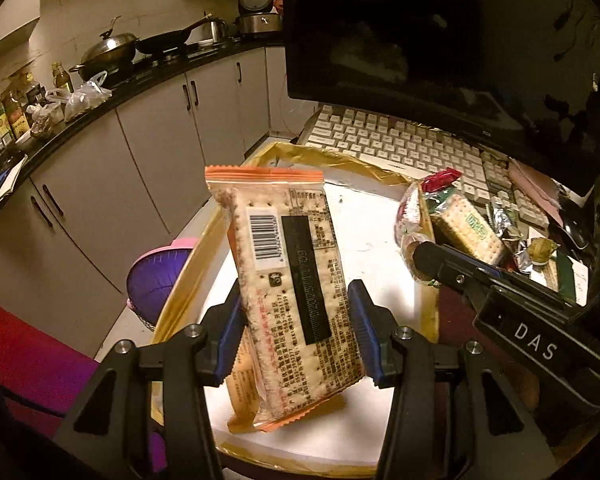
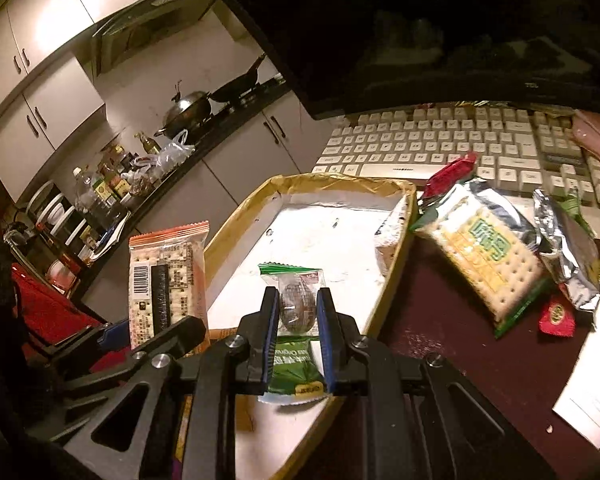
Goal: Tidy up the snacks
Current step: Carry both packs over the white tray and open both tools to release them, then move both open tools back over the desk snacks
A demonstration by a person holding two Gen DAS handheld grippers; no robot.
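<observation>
My left gripper (image 1: 296, 320) is shut on an orange cracker packet (image 1: 284, 264). It holds the packet upright and slightly tilted over a shallow box with a white floor and a brown rim (image 1: 380, 224). In the right wrist view that packet (image 2: 164, 276) stands at the box's left edge, with the left gripper (image 2: 152, 332) below it. My right gripper (image 2: 298, 312) is shut on a small green-wrapped snack (image 2: 296, 308), a dark piece in clear film, over the box floor (image 2: 332, 232). The right gripper (image 1: 428, 256) reaches in over the box's right rim.
A green cracker packet (image 2: 488, 264), a silver wrapper (image 2: 568, 248) and red packets (image 2: 556, 316) lie on the dark desk right of the box. A white keyboard (image 2: 440, 140) and a monitor stand behind. Lined paper (image 2: 592, 392) lies at the right and a purple basket (image 1: 156, 272) sits at the lower left.
</observation>
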